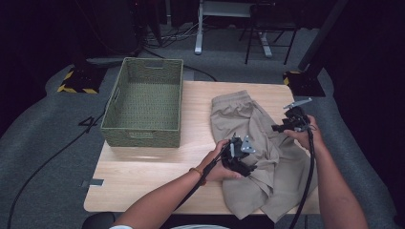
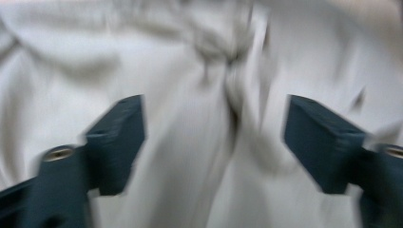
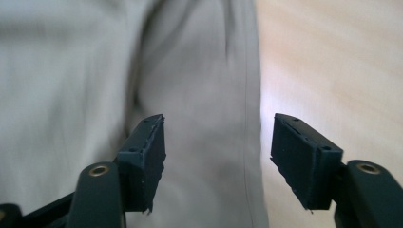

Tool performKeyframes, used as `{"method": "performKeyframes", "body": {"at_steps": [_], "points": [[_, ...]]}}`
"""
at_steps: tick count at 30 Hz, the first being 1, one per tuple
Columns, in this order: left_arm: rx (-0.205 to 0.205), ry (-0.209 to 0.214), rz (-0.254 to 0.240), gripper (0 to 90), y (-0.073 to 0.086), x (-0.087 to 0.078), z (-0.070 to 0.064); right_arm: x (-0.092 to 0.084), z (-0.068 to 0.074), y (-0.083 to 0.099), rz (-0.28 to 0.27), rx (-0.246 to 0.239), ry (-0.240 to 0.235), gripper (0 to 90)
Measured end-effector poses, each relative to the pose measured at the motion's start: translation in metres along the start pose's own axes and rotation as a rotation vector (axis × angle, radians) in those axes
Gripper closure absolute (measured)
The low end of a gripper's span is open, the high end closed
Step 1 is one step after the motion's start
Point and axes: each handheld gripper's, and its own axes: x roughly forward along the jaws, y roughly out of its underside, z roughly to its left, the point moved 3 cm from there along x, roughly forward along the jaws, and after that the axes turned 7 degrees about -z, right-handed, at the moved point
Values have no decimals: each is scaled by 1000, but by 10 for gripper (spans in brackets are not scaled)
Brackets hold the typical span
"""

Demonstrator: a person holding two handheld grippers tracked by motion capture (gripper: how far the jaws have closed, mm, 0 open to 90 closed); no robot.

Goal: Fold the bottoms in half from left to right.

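shorts (image 1: 258, 143) lay crumpled at table's (image 1: 143, 167) 3 o'clock side | left gripper (image 1: 237, 157) jaws apart over cloth | right gripper (image 1: 291, 125) jaws apart at edge | risk: pinching several layers, fold bunching

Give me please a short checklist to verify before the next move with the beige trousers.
1. Left tool open above the cloth: ok.
2. Right tool open, nothing pinched: ok.
3. Beige trousers lying on the table: ok, though rumpled and overhanging the near edge.
4. Green basket free to receive: ok.
5. Right tool over the trousers' edge: ok.
6. Cables clear of the cloth: cannot tell.
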Motion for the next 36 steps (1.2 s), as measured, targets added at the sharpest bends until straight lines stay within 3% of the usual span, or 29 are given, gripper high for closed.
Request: {"method": "performKeyframes", "body": {"at_steps": [2,6,8,11,13,15,20,22,24,27,29,31,33,36], "points": [[-3,5,34,346,10,9,0,-1,0,16,40,-8,-12,400],[-10,-10,76,380,20,22,2,7,2,45,104,2,-43,433],[-21,-6,83,385,21,22,3,6,6,50,65,18,-54,436],[-1,-16,102,383,24,17,8,5,15,53,42,9,-69,442],[5,-25,126,381,28,9,14,6,28,53,27,-23,-77,438],[12,-37,150,379,35,-2,22,7,43,52,16,-24,-89,408],[8,-123,207,368,61,-38,44,12,91,45,14,-65,-111,383],[21,-135,220,357,69,-50,47,14,111,41,24,-81,-138,380],[-2,-107,183,340,76,-67,46,14,127,36,18,-101,-161,381],[-27,-61,109,312,78,-87,39,10,134,25,-17,-126,-164,385],[-45,-32,65,293,77,-97,28,5,130,16,-48,-125,-155,391],[-24,-42,42,287,74,-102,18,3,121,4,-90,-96,-141,397],[-63,-28,13,275,69,-106,8,6,113,-9,-121,-83,-126,403],[-46,5,-20,256,60,-105,-13,15,105,-29,-165,-72,-98,414]]}}
